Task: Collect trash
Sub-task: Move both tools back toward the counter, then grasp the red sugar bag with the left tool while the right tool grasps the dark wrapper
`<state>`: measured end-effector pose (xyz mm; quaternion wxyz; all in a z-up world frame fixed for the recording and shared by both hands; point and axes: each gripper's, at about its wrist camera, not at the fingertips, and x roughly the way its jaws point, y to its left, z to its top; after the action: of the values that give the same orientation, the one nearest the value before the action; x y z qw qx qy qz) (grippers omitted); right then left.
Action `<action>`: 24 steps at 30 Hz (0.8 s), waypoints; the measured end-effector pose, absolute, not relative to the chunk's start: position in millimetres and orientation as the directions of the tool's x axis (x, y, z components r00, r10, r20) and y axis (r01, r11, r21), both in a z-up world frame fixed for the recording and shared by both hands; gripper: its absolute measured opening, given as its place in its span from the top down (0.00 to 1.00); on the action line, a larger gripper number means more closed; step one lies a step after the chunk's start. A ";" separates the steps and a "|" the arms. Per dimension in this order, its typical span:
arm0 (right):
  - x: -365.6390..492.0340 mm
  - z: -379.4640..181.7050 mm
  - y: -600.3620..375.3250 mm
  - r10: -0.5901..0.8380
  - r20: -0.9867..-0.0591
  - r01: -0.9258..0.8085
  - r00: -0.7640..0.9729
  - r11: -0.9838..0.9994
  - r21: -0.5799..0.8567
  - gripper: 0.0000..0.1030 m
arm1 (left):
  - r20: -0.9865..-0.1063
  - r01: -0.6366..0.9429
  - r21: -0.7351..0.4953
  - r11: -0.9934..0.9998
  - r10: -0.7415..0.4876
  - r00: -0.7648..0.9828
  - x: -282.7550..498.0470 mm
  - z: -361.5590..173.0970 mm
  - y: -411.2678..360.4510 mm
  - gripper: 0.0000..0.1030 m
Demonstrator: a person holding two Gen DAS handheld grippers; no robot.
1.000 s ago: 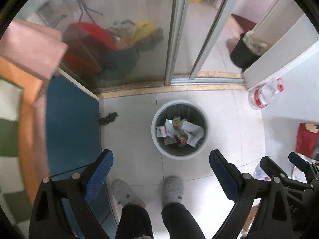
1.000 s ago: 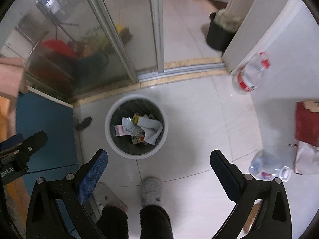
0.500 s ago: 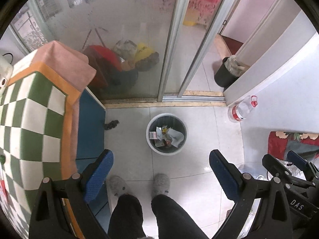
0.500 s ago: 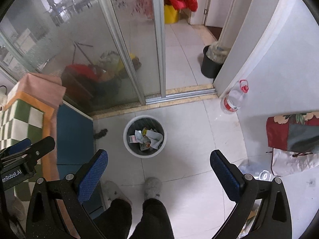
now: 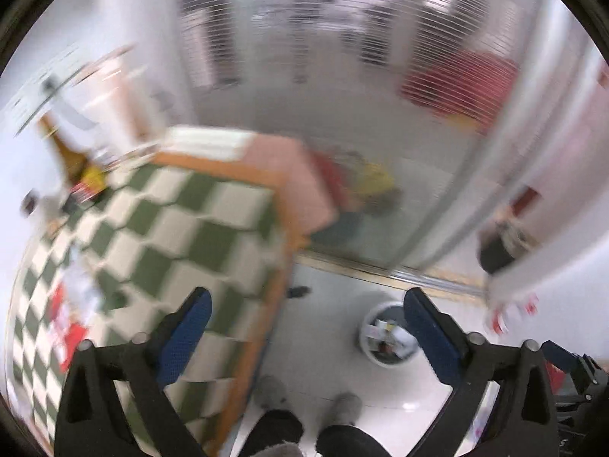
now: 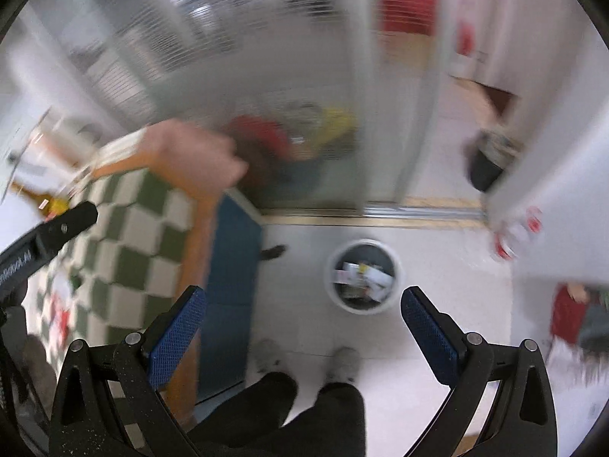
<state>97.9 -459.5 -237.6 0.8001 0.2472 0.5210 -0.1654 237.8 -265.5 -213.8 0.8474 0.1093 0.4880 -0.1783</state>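
Both frames are pretty smeared with motion blur, so fine detail is lost. The left gripper (image 5: pixel 306 318) is held with its jaws spread wide and nothing is gripped between the blue pads (image 5: pixel 186 329). Same story for the right gripper (image 6: pixel 302 314): jaws released, nothing held. The round trash bin (image 6: pixel 361 276) is seen on the white tiled floor (image 6: pixel 437 266), in front of the person's grey slippers (image 6: pixel 344 361), with crumpled paper trash (image 6: pixel 363 276) piled inside it. In the left view the bin (image 5: pixel 388 337) is partly hidden behind the right-hand finger. A green-and-white checkered tablecloth (image 5: pixel 160 236) is spread over the table on the left, and a brown bottle (image 5: pixel 72 156) is stood on it near the far edge. A sliding glass door (image 6: pixel 304 95) is seen beyond the bin.
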 end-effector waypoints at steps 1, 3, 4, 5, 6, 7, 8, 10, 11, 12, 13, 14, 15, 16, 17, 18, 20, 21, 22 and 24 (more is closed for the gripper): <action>124.0 -237.6 -435.3 0.034 -0.913 0.469 0.407 0.850 0.240 0.00 | -0.870 0.357 0.028 0.934 -0.154 0.469 251.8 -215.3 -236.7 0.00; 162.6 -242.0 -393.0 0.096 -0.908 0.380 0.407 0.887 0.264 0.00 | -0.875 0.234 0.063 0.970 -0.059 0.480 276.1 -220.6 -173.1 0.00; 180.5 -244.5 -372.7 0.124 -0.906 0.340 0.404 0.899 0.275 0.00 | -0.880 0.180 0.078 0.981 -0.018 0.475 283.8 -224.1 -147.5 0.00; 200.0 -248.2 -349.1 0.159 -0.905 0.296 0.396 0.910 0.290 0.00 | -0.886 0.109 0.100 0.989 0.038 0.463 291.7 -229.5 -112.1 0.00; 226.7 -254.1 -318.2 0.204 -0.901 0.240 0.382 0.920 0.310 0.00 | -0.891 0.042 0.119 0.992 0.088 0.446 297.2 -234.7 -80.0 0.00; 240.7 -257.5 -302.8 0.222 -0.900 0.214 0.375 0.924 0.317 0.01 | -0.896 -0.029 0.134 0.991 0.134 0.424 299.0 -240.4 -45.0 0.00; 259.0 -262.0 -279.9 0.245 -0.899 0.176 0.364 0.929 0.325 0.05 | -0.902 -0.104 0.144 0.984 0.174 0.395 296.2 -249.5 -6.9 0.00; 300.6 -276.4 -226.4 0.288 -0.901 0.097 0.326 0.937 0.335 0.12 | -0.918 -0.236 0.161 0.958 0.233 0.322 294.1 -270.1 59.2 0.00; 310.5 -285.5 -210.2 0.299 -0.901 0.074 0.314 0.939 0.337 0.17 | -0.924 -0.278 0.163 0.947 0.246 0.292 292.9 -278.8 81.4 0.00; 330.8 -295.8 -181.5 0.301 -0.908 0.033 0.290 0.945 0.324 0.20 | -0.931 -0.326 0.163 0.931 0.255 0.261 290.6 -288.7 107.0 0.00; 339.8 -302.5 -168.0 0.302 -0.912 0.016 0.278 0.948 0.318 0.27 | -0.934 -0.359 0.168 0.918 0.265 0.239 288.4 -296.3 123.1 0.00; 351.5 -311.2 -150.5 0.307 -0.916 -0.007 0.258 0.949 0.316 0.33 | -0.937 -0.389 0.173 0.905 0.273 0.218 285.5 -304.1 138.3 0.00; 362.5 -320.4 -131.6 0.308 -0.923 -0.028 0.232 0.950 0.311 0.35 | -0.942 -0.420 0.170 0.892 0.272 0.197 282.1 -312.7 155.4 0.00; 371.9 -329.7 -114.6 0.309 -0.928 -0.044 0.208 0.951 0.307 0.39 | -0.945 -0.436 0.168 0.884 0.271 0.184 279.7 -316.7 162.7 0.00; 378.8 -337.9 -103.1 0.306 -0.932 -0.056 0.193 0.952 0.301 0.42 | -0.949 -0.453 0.165 0.876 0.266 0.170 278.9 -323.2 171.9 0.00; 383.1 -343.9 -92.7 0.295 -0.938 -0.072 0.183 0.955 0.287 0.43 | -0.952 -0.463 0.159 0.872 0.260 0.163 278.1 -327.8 177.5 0.00; 390.2 -356.9 -77.5 0.279 -0.946 -0.096 0.163 0.959 0.267 0.62 | -0.957 -0.481 0.145 0.865 0.245 0.152 275.7 -335.6 186.2 0.00; 392.1 -362.1 -72.1 0.273 -0.949 -0.105 0.155 0.960 0.259 0.70 | -0.963 -0.487 0.128 0.864 0.225 0.146 277.4 -339.7 190.6 0.00; 393.0 -364.5 -68.3 0.266 -0.951 -0.114 0.155 0.961 0.250 0.74 | -0.967 -0.494 0.113 0.862 0.209 0.143 280.2 -344.2 192.6 0.00; 393.1 -360.6 -64.5 0.253 -0.951 -0.132 0.177 0.964 0.232 0.75 | -0.973 -0.505 0.091 0.858 0.185 0.139 284.8 -350.3 196.3 0.00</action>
<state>393.1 -64.5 -360.6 0.7657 0.0479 0.6290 0.1257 284.8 196.3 -350.3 0.7433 -0.1304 0.6137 0.2319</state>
